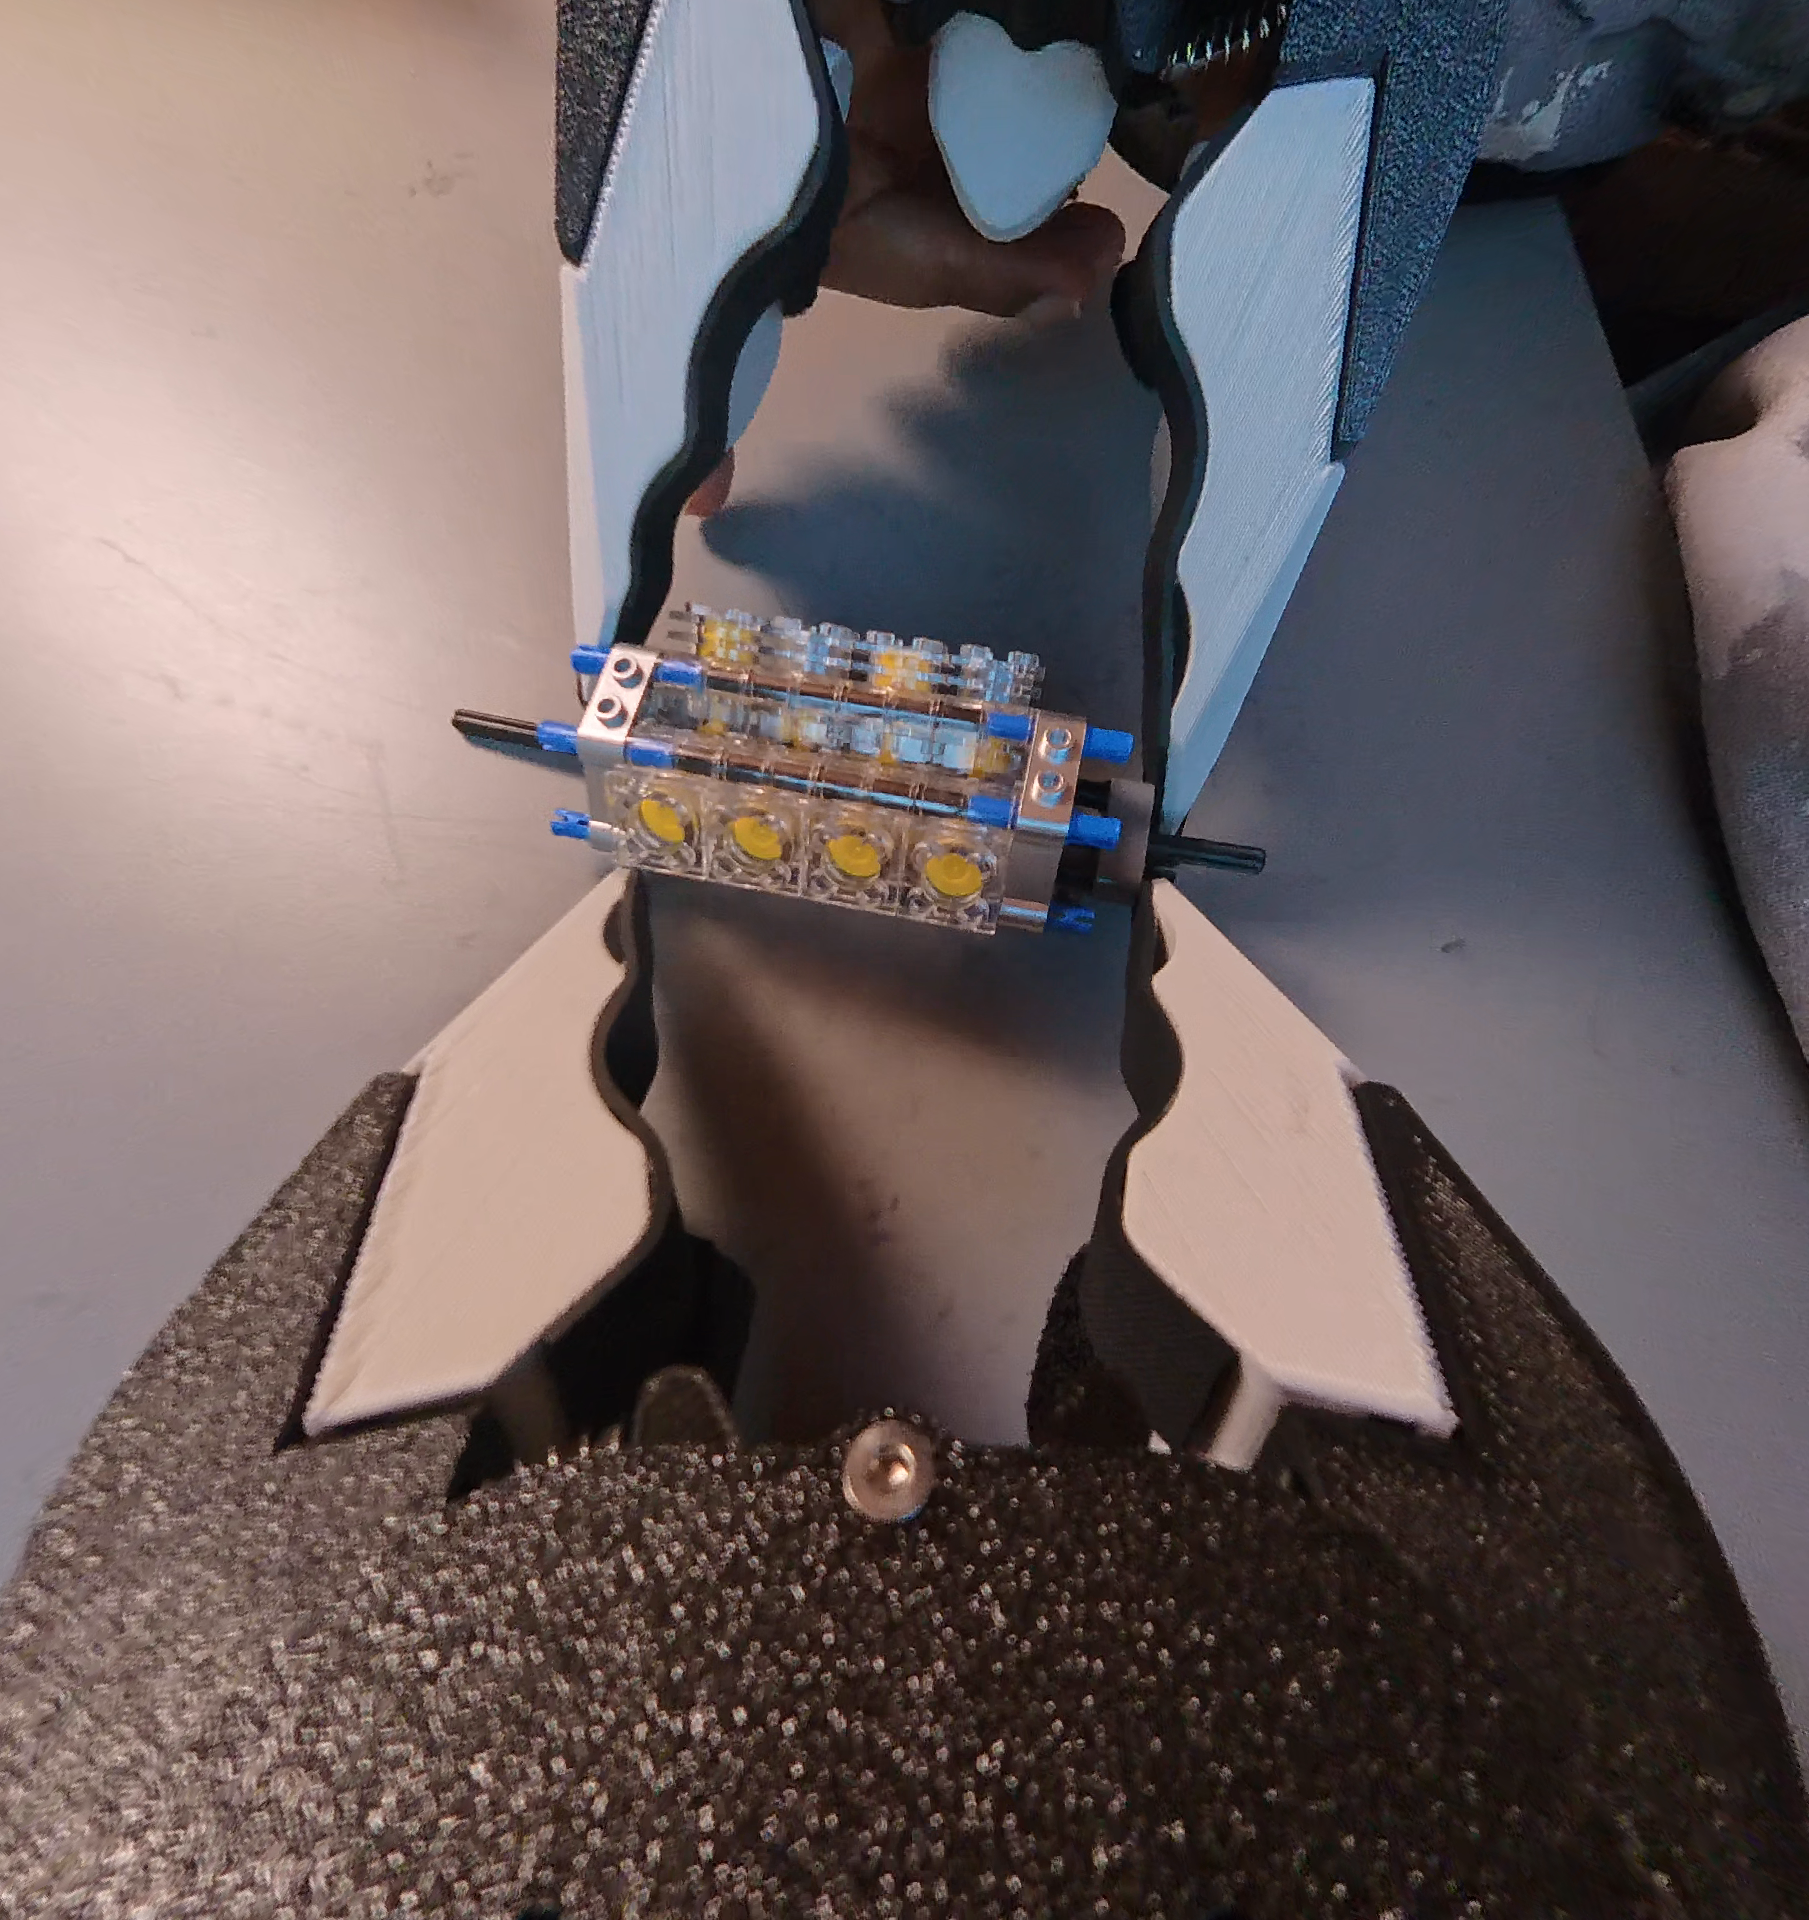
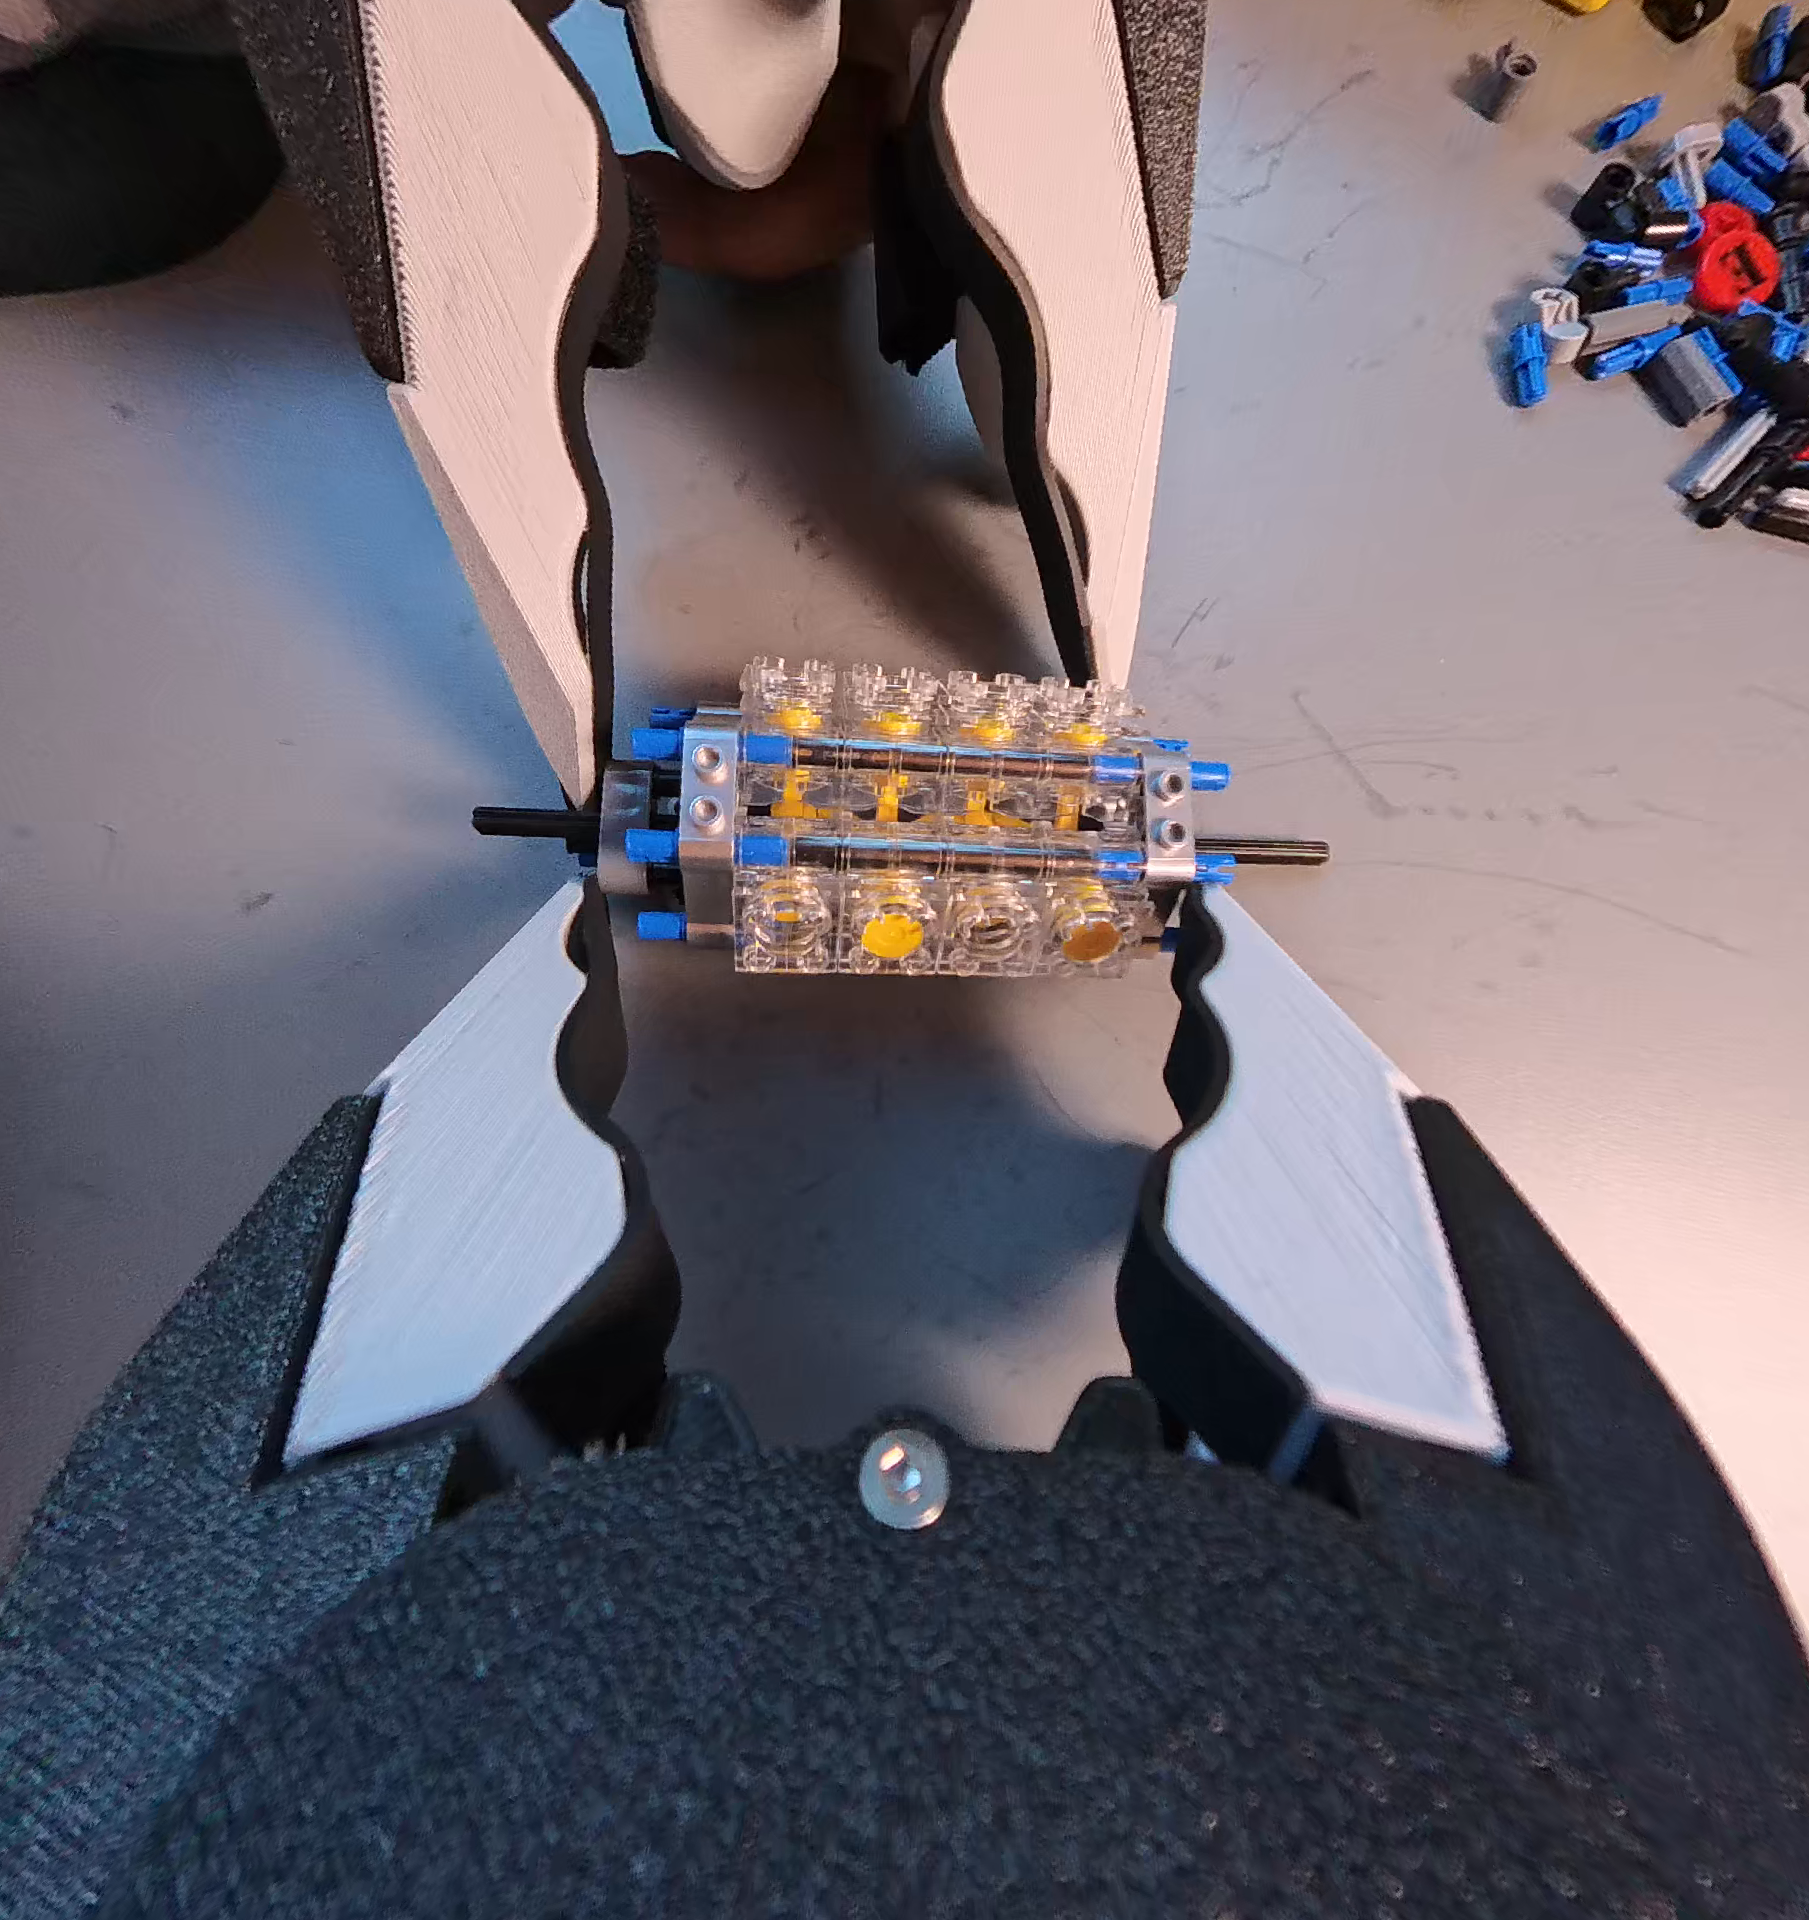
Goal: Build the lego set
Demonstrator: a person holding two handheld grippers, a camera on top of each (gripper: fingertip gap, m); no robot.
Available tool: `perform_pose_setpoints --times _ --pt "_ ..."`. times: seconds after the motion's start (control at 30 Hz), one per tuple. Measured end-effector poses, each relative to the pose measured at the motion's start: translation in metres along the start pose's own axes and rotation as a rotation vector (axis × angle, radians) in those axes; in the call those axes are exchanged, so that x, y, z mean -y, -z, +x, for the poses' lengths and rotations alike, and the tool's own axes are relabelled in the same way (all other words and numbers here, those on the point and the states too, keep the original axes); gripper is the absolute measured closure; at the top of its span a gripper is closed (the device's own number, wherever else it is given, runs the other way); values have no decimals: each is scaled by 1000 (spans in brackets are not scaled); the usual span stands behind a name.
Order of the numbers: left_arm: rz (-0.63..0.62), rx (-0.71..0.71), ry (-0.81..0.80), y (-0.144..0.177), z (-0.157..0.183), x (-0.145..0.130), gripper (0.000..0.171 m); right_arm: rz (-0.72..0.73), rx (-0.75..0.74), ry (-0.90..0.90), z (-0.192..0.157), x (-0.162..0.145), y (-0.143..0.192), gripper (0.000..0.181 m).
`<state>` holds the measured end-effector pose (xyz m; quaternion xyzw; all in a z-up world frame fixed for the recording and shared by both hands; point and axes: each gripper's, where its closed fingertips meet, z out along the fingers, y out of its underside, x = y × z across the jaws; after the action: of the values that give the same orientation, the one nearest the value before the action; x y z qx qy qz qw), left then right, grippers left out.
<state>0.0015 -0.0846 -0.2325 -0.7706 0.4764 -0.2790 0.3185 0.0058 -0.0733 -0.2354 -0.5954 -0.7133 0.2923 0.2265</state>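
A clear brick engine model has yellow pistons, blue pins, grey end plates and a black axle through it. It hangs a little above the grey table, with its shadow beneath. My left gripper reaches in from below and is shut on the model's two ends. The right gripper comes from the opposite side and clamps the same ends. In the right wrist view the model sits between my right gripper and the left gripper across from it.
A pile of loose blue, black, grey and red building pieces lies at the far right of the table. A grey mottled sleeve or cloth lies along the right edge. A hand shows behind the far gripper. Both grippers' tips are close together, under 4 cm apart.
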Motion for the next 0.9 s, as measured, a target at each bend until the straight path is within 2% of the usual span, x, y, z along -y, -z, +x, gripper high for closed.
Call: perform_pose_setpoints --times 0.4,0.5,0.63,0.7,0.77,0.9 --pt "4 -35 36 1 1 1 81 18 19 31 0 -1 1 82" --pt "4 -31 38 1 1 1 81 20 37 -3 0 0 4 70" --pt "5 -36 46 1 0 1 80 36 24 -36 3 6 7 64" --pt "5 -38 49 1 -1 2 78 19 28 -34 2 5 5 65" --pt "3 -39 50 0 -2 4 79 -8 26 -24 3 1 2 73" --pt "0 -41 49 -1 -4 4 80 -8 25 -19 4 0 1 74"
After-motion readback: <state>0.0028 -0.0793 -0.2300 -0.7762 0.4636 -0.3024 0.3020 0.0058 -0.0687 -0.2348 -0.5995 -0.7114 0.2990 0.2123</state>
